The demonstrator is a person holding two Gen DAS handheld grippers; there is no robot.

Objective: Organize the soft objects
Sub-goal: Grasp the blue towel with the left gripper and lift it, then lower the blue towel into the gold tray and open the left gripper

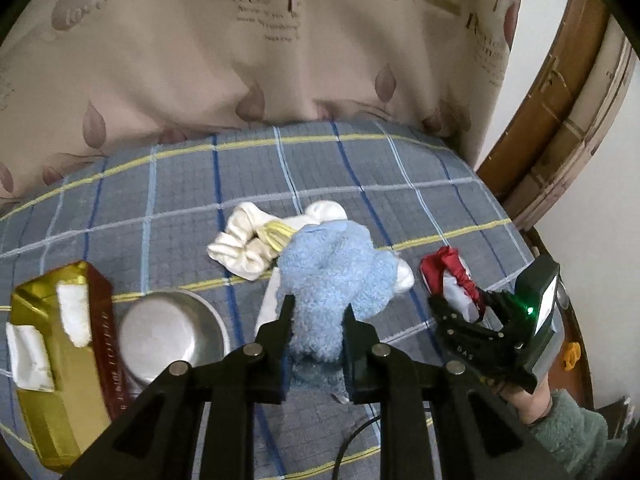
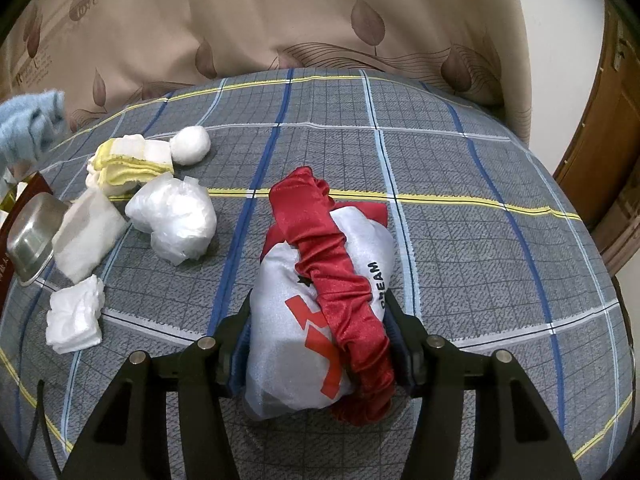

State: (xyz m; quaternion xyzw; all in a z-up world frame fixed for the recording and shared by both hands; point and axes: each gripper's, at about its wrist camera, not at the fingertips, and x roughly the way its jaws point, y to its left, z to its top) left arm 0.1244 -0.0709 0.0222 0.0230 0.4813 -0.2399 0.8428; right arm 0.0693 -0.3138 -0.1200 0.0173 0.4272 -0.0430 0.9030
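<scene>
- The fluffy light-blue fleece sock (image 1: 328, 276) is standing lengthwise along the left gripper (image 1: 318, 312), its long axis running away from the fingers and its far end flopping over toward the right.
- The left gripper's fingers (image 1: 286, 312) are clenching the near end of that sock from both sides; the rest is hanging free beyond the tips, above the bed.
- The white satin drawstring pouch with a red gathered band (image 2: 320, 300) is lying with its long axis along the right gripper (image 2: 320, 320), the red band running diagonally from the far left end to the near right.
- The right gripper's fingers (image 2: 400, 332) are grasping the pouch at its widest part, one pad pressing on each flank; about half of it is sticking out past the tips.
- Left of the right gripper's fingers, a crumpled clear plastic bag (image 2: 174, 220), a white-and-yellow folded sock bundle (image 2: 128, 164), a small white ball (image 2: 191, 145) and a folded white tissue wad (image 2: 74, 318) are lying apart from the pouch.
- Left of the left gripper's fingers, a round steel bowl (image 1: 172, 336) and a gold-and-maroon carton (image 1: 60, 360) are sitting side by side.
- Everything is resting on a grey quilted bedspread with blue, white and yellow checks (image 2: 460, 220); a beige leaf-printed curtain (image 2: 320, 12) is hanging behind it, and a brown wooden door (image 2: 608, 152) is standing at the right.
</scene>
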